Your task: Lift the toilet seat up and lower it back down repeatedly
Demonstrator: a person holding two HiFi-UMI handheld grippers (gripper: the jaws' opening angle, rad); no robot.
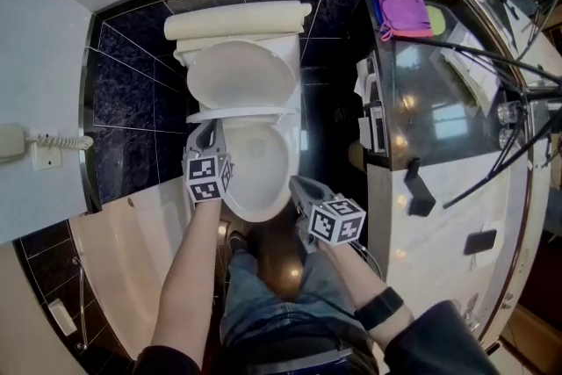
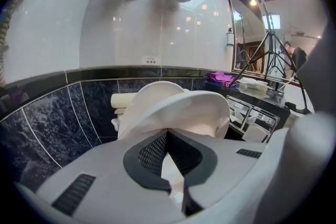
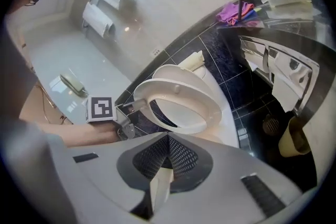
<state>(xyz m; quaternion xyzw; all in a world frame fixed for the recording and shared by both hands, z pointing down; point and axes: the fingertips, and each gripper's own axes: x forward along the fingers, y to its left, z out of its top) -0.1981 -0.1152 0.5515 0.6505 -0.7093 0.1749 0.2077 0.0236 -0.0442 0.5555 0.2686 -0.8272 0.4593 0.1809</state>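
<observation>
The white toilet seat (image 1: pixel 242 112) is raised partway off the bowl (image 1: pixel 259 162), with the lid (image 1: pixel 239 75) upright against the cistern behind it. My left gripper (image 1: pixel 208 134) is shut on the seat's left rim. In the left gripper view the seat (image 2: pixel 184 107) arches just past the closed left gripper (image 2: pixel 167 134). The right gripper view shows the tilted seat (image 3: pixel 210 105) from below, with the left gripper (image 3: pixel 132 106) pinching its edge. My right gripper (image 1: pixel 299 184) hangs by the bowl's front right, apart from the seat. In its own view the right gripper (image 3: pixel 168 139) is shut on nothing.
A dark vanity counter (image 1: pixel 421 110) stands right of the toilet, with a purple cloth (image 1: pixel 404 9) and tripod legs (image 1: pixel 492 57) over it. A wall phone (image 1: pixel 13 140) and a tub edge (image 1: pixel 114 233) are at left. A bin (image 3: pixel 294 139) sits on the floor.
</observation>
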